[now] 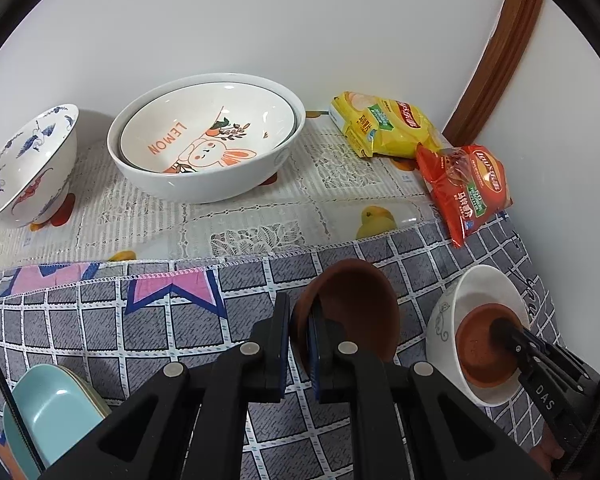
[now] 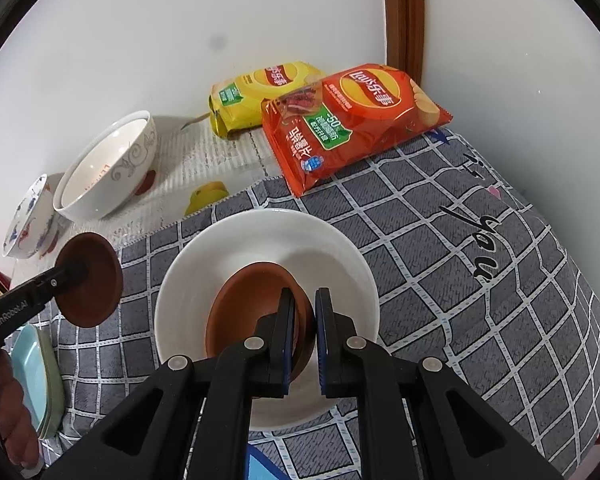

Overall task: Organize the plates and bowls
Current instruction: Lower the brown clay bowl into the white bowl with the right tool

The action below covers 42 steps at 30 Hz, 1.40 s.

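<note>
My left gripper [image 1: 299, 322] is shut on the rim of a small brown dish [image 1: 352, 308] and holds it tilted above the grey checked cloth; the dish also shows in the right wrist view [image 2: 94, 280]. My right gripper [image 2: 305, 312] is closed on the rim of a second brown dish [image 2: 252, 308] that lies inside a white bowl [image 2: 336, 256]. The left wrist view shows that bowl [image 1: 448, 308] with the right gripper [image 1: 508, 336] in it.
At the back stand a large white bowl [image 1: 260, 172] with a rabbit bowl [image 1: 208, 128] nested inside, and a blue-patterned bowl [image 1: 32, 160]. Yellow [image 1: 384, 124] and red [image 1: 468, 188] chip bags lie at the back right. Teal plates [image 1: 52, 408] are stacked at the lower left.
</note>
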Motion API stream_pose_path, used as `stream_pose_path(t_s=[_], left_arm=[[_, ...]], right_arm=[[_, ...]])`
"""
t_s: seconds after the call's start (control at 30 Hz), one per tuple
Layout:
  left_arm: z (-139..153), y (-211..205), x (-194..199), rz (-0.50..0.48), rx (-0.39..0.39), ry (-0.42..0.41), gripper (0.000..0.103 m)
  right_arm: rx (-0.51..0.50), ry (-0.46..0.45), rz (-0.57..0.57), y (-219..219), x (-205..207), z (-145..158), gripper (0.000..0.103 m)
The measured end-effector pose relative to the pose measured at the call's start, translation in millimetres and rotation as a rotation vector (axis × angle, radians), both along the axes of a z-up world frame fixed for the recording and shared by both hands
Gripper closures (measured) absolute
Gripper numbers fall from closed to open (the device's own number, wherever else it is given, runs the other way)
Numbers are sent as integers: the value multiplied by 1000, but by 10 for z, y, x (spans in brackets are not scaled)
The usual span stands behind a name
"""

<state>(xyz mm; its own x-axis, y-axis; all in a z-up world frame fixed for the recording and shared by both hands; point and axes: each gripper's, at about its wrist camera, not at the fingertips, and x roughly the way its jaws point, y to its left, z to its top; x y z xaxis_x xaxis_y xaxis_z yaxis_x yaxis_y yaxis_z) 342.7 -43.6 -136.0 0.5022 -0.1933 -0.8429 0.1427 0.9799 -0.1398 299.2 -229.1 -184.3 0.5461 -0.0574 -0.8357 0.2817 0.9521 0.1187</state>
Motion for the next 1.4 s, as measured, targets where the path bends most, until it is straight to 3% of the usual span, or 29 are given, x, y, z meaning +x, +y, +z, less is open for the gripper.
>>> stream_pose_path(t_s=[0.53,0.8,1.4], left_arm=[[-27,12,19,5,9,7,95],[-50,24,30,9,14,15,95],[-14,80,39,24,8,17,94]], right_arm=[[-34,27,26,55,112,-91,93],[-112,89,46,87,212,-129,94],[-239,135,109,233,336,-163,89]])
